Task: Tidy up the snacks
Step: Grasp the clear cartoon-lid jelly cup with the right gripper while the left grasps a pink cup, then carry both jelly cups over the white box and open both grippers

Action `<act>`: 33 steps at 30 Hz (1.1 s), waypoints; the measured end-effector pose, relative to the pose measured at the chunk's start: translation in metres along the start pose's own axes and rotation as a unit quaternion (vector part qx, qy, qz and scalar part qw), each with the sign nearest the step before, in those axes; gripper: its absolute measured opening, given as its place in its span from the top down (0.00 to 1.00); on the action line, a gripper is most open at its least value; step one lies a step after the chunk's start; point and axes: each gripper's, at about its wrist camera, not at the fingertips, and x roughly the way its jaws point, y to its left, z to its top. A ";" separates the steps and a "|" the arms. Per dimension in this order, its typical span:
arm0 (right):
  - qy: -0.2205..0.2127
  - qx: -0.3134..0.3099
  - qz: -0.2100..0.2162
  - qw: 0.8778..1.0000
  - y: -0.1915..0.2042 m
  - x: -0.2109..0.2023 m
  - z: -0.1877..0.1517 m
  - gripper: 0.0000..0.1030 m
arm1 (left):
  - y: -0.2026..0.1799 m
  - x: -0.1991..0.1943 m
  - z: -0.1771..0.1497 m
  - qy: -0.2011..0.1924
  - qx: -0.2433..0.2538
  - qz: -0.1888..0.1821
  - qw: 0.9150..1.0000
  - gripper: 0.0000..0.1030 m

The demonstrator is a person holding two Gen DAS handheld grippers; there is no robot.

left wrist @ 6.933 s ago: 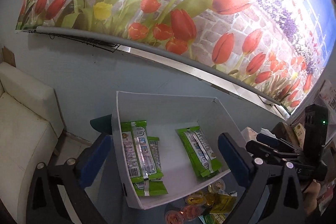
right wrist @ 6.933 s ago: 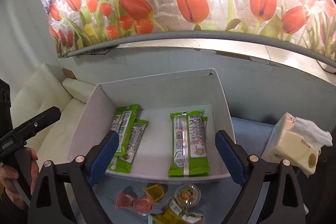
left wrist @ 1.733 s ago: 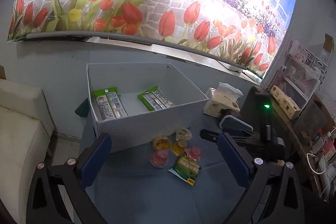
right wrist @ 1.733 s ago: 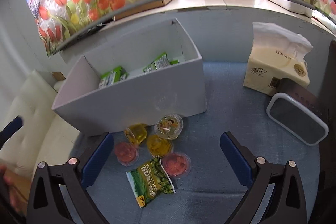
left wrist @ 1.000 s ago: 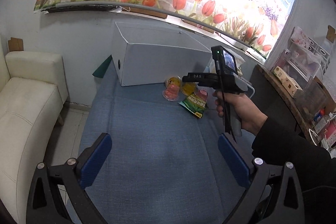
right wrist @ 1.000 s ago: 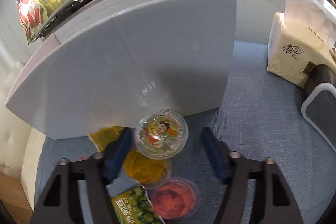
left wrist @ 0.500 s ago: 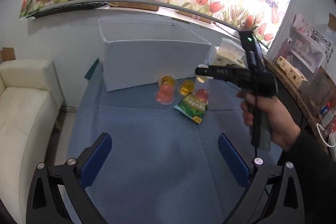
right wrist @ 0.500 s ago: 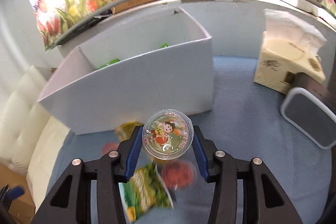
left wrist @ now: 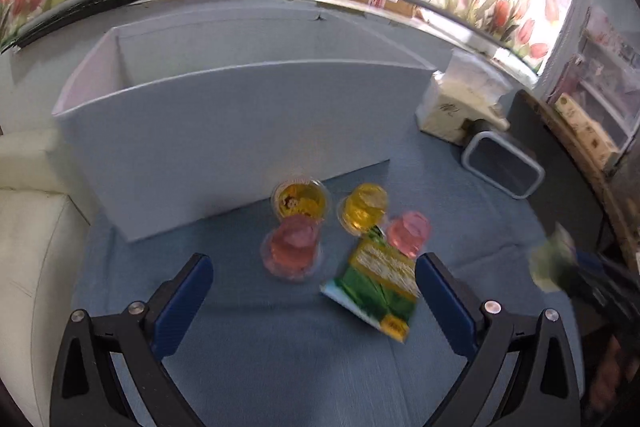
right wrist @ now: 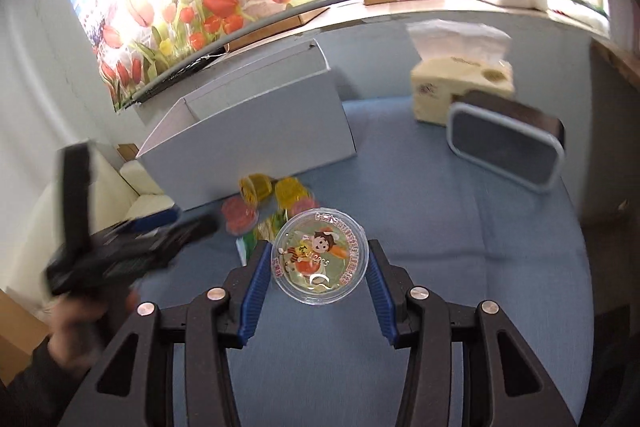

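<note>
- While the right gripper (right wrist: pixel 319 277) pinches a jelly cup (right wrist: pixel 319 255) between its fingers, lid facing the camera: carry level to the white box (right wrist: pixel 256 123) ahead-left.
- Left gripper (left wrist: pixel 314 301): fingers spread, empty; green snack packet (left wrist: pixel 376 283) just ahead.

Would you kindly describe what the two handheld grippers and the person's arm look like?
Both the left gripper and right gripper have black triangular cut-out frames with silver screws and blue padded fingers. The right's pads look ribbed. The left hand grips a blurred black handle and wears a dark sleeve. No cables visible.
</note>
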 end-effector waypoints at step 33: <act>-0.012 -0.019 0.030 0.999 0.015 -0.029 -0.014 0.51 | -0.004 -0.042 0.007 -0.015 0.023 -0.001 1.000 0.54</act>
